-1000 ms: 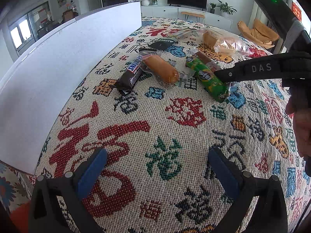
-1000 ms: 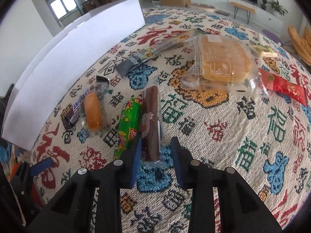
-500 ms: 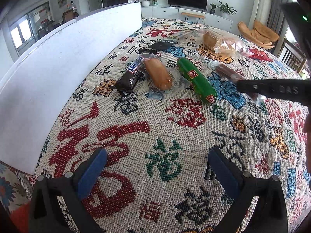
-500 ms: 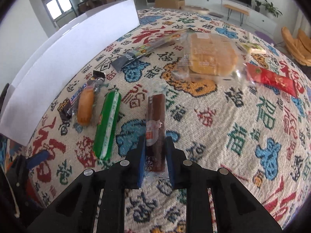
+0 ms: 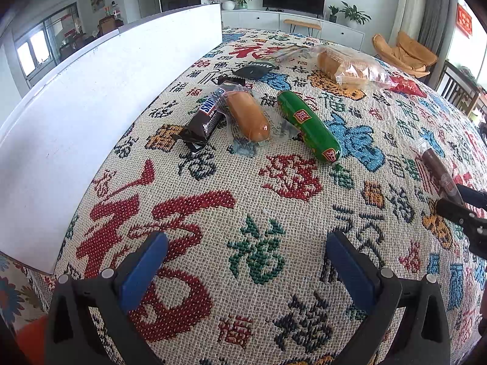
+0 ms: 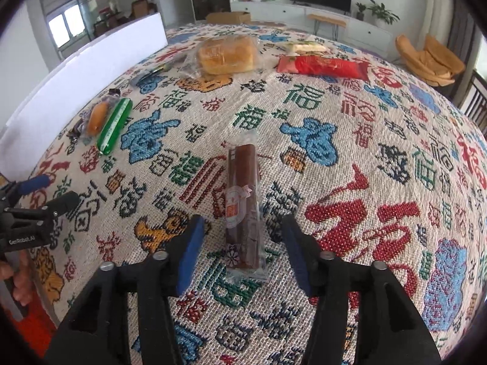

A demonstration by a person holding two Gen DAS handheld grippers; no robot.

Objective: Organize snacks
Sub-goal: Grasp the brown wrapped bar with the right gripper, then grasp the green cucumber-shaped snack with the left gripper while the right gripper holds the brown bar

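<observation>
A brown snack bar in clear wrap lies flat on the patterned cloth between the blue pads of my right gripper, whose jaws are opening and stand clear of it on both sides. The same brown bar shows at the right edge of the left wrist view. My left gripper hangs open over bare cloth, nothing between its fingers. Farther back lie a Snickers bar, an orange sausage in clear wrap and a green sausage, side by side.
A white board stands along the left of the table. At the back lie a bagged bread loaf, a red packet, a dark packet and a pale wrapped snack. The other gripper shows at the far left.
My right gripper carried the brown bar away from the green sausage to the right, set it on the cloth and opened its jaws. The left gripper stayed still.
</observation>
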